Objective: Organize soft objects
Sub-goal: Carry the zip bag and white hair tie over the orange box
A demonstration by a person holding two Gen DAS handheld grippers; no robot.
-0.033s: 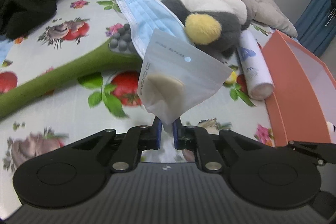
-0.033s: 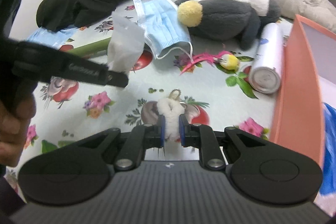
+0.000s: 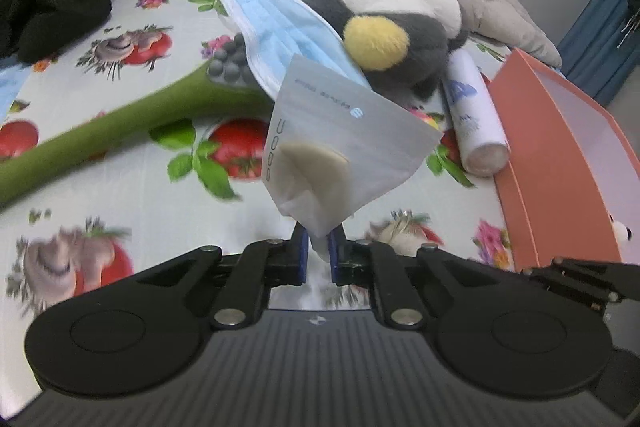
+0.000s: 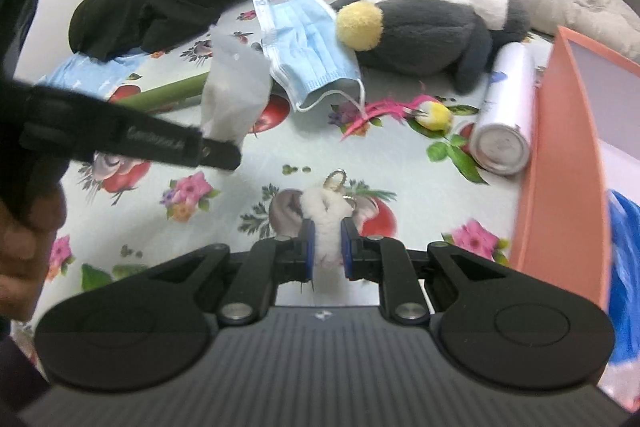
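Two claws each pinch something soft. The left claw (image 3: pixel 318 254) squeezes the bottom corner of a white pouch (image 3: pixel 340 143), which sticks up right above it. The right claw (image 4: pixel 327 251) squeezes a fluffy white keychain (image 4: pixel 328 215). Beyond both claws lies a penguin toy (image 4: pixel 432 27); an orange box (image 4: pixel 560 163) sits to their right.

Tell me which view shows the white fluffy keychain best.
The right wrist view: the white fluffy keychain sits centred, pinched in the right tool, metal ring visible. The left wrist view shows only a blurred scrap beside the pouch.
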